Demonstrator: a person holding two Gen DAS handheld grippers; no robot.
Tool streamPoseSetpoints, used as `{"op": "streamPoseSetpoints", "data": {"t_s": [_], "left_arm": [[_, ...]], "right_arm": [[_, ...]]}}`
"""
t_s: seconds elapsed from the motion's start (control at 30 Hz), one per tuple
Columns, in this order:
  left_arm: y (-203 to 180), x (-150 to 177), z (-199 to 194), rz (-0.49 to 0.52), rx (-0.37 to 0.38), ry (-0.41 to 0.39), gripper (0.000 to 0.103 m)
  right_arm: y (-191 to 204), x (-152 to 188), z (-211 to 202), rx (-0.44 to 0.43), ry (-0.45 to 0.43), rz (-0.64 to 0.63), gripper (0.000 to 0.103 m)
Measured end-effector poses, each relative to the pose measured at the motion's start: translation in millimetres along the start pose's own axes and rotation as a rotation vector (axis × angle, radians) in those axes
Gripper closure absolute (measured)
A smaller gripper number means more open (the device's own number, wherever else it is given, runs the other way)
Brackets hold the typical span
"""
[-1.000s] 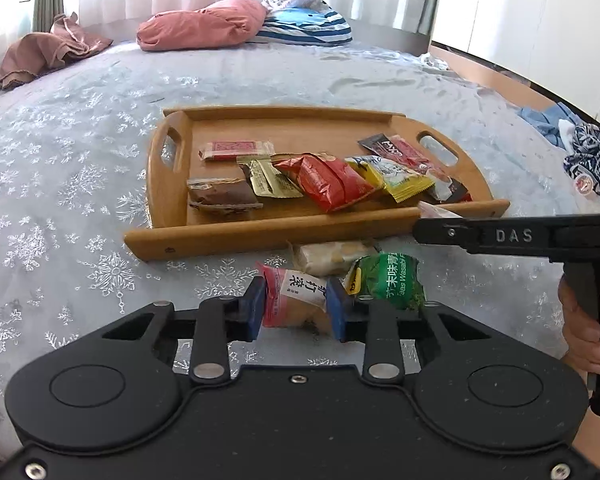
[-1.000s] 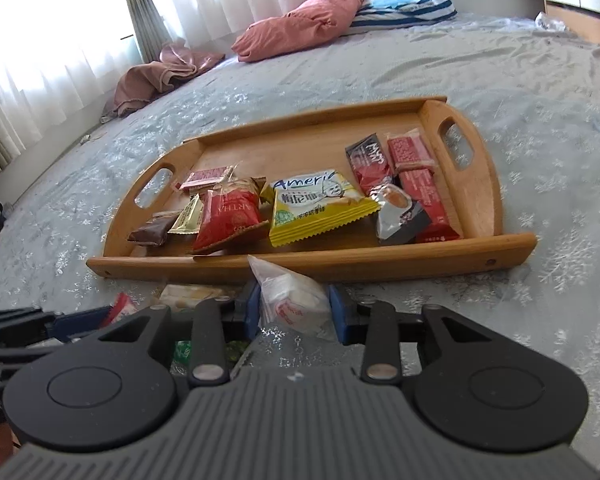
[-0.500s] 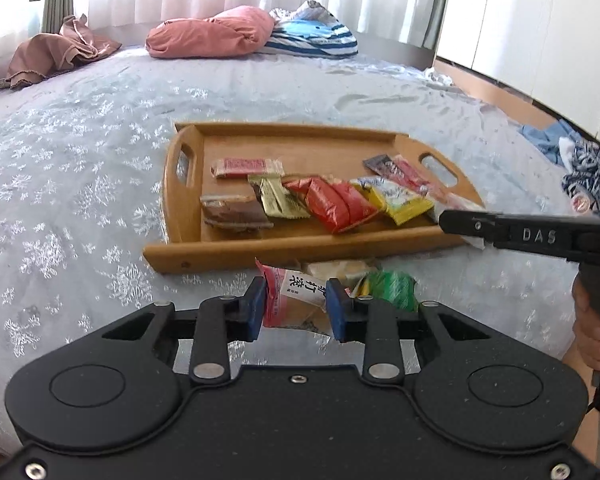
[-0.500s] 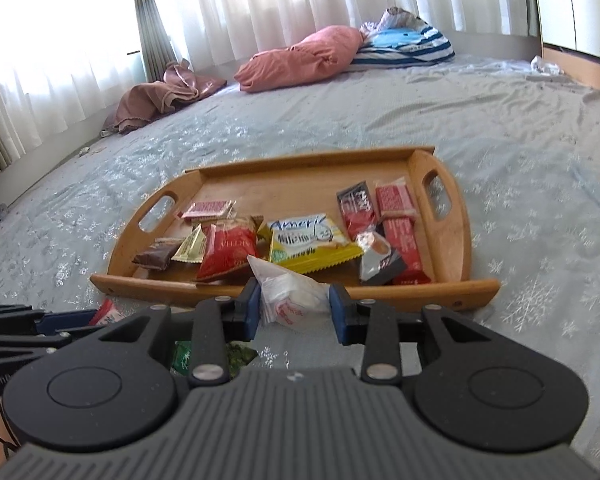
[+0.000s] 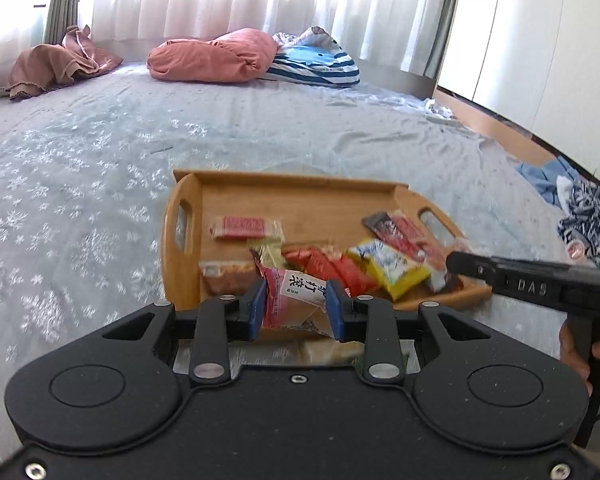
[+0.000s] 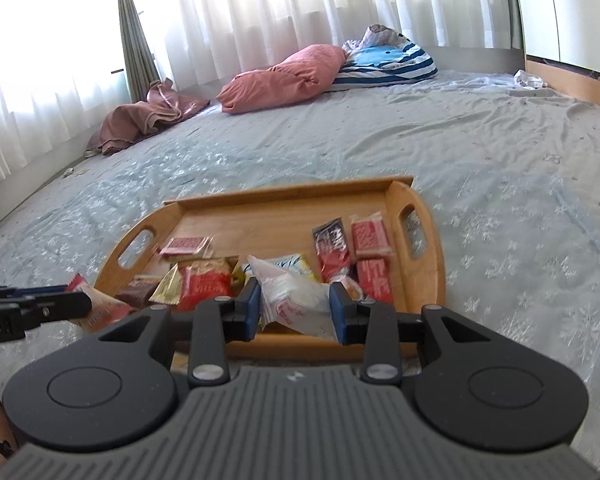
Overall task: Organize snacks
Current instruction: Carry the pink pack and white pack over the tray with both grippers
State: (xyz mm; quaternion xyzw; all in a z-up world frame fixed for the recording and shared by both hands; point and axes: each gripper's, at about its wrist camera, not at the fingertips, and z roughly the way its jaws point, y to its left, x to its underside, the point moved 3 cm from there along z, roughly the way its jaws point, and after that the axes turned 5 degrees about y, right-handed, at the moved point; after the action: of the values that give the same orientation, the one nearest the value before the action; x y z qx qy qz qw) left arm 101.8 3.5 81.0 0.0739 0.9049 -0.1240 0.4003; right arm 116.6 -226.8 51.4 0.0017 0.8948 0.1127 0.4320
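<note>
the left gripper (image 5: pixel 296 304) clamps a light, crinkly pink snack packet (image 5: pixel 294 294) and the right gripper (image 6: pixel 294 308) a soft white packet (image 6: pixel 290 300), both above the tray (image 6: pixel 434 256); grip mid-body.

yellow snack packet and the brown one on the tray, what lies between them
In the left wrist view, between the yellow snack packet and brown packet: red packets and a gold one.

- A home bedroom: wide bed under a pale blue snowflake-print sheet (image 5: pixel 100 208)
- Salmon-pink pillow (image 5: pixel 212 56), blue-striped cushion (image 6: pixel 388 60)
- Sheer white curtains (image 6: pixel 300 8)
- Crumpled clothes (image 5: pixel 588 216)
</note>
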Motion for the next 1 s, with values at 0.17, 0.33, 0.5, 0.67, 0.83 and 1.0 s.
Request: {"op": "streamPoseSetpoints", "data": {"t_s": [0.17, 0.33, 0.5, 0.67, 0.83, 1.0], "left_arm": [[2.5, -18.5, 13.9, -0.022, 0.007, -0.001, 0.073], [7.9, -33.1, 31.3, -0.061, 0.030, 0.012, 0.073], [9.6, -47.7, 50.8, -0.098, 0.053, 0.022, 0.073], [5.7, -55.9, 81.8, -0.132, 0.046, 0.052, 0.073], [1.2, -61.0, 108.6, -0.132, 0.027, 0.076, 0.073], [-0.1, -67.2, 129.7, -0.142, 0.020, 0.086, 0.073]], "right_arm": [[-7.6, -10.3, 8.3, 0.005, 0.001, 0.029, 0.063], [-10.4, -21.1, 17.7, 0.013, -0.004, 0.031, 0.063], [-10.5, -32.7, 32.5, 0.016, -0.001, 0.026, 0.063], [-8.9, -44.1, 56.3, 0.012, 0.015, 0.021, 0.063], [-4.6, -54.0, 80.8, 0.008, 0.030, 0.015, 0.063], [5.3, -59.8, 102.3, 0.020, 0.045, -0.035, 0.063]]}}
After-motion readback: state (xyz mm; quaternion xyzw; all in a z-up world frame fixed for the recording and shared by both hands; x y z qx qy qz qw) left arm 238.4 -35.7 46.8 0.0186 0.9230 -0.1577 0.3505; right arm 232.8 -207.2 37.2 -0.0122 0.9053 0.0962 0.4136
